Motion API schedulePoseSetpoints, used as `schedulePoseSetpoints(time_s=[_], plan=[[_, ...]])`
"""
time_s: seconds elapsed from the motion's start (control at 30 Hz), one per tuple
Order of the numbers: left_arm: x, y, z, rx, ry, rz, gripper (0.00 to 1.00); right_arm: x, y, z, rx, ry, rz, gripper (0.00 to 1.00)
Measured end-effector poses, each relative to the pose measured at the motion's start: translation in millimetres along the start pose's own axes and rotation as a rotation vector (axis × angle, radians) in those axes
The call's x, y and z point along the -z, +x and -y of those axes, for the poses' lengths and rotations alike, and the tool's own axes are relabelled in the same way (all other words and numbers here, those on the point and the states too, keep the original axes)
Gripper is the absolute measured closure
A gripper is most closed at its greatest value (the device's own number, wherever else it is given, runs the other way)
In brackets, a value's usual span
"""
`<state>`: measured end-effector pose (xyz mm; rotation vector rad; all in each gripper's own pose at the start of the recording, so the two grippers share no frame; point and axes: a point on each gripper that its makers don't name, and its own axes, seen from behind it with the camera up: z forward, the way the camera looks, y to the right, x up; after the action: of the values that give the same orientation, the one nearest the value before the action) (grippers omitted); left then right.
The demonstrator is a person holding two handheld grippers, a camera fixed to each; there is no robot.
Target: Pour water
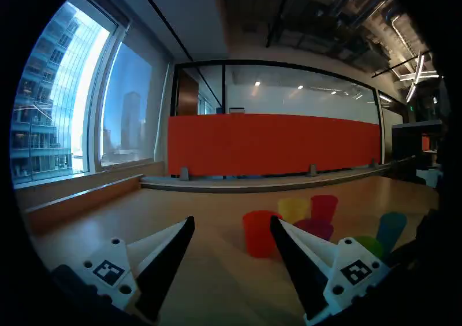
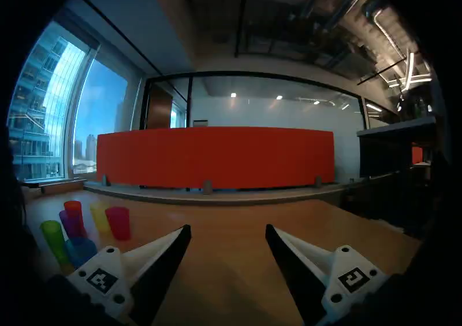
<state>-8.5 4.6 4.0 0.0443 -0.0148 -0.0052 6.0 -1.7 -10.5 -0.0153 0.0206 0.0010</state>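
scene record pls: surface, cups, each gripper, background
surface: wooden table
cups: six, clustered: orange cup, yellow cup, red cup, purple cup, green cup, blue cup
cup contents: cannot tell
left gripper: open, empty, short of the cups
right gripper: open, empty, over bare table
background: orange partition, window

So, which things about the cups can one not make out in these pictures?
- Both views: water inside the cups, seen side-on, too small.
- Left gripper view: green cup, base hidden behind left tongs.
- Right gripper view: blue cup, base hidden behind right tongs.
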Motion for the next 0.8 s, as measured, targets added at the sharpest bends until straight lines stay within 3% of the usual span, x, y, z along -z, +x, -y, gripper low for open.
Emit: schedulePoseSetpoints(time_s=[0.8], plan=[[-0.4,0.2,0.9,0.000,0.000,0.000,0.03,-2.1,-7.5,-0.9,0.003,-0.005,0.019,0.00]])
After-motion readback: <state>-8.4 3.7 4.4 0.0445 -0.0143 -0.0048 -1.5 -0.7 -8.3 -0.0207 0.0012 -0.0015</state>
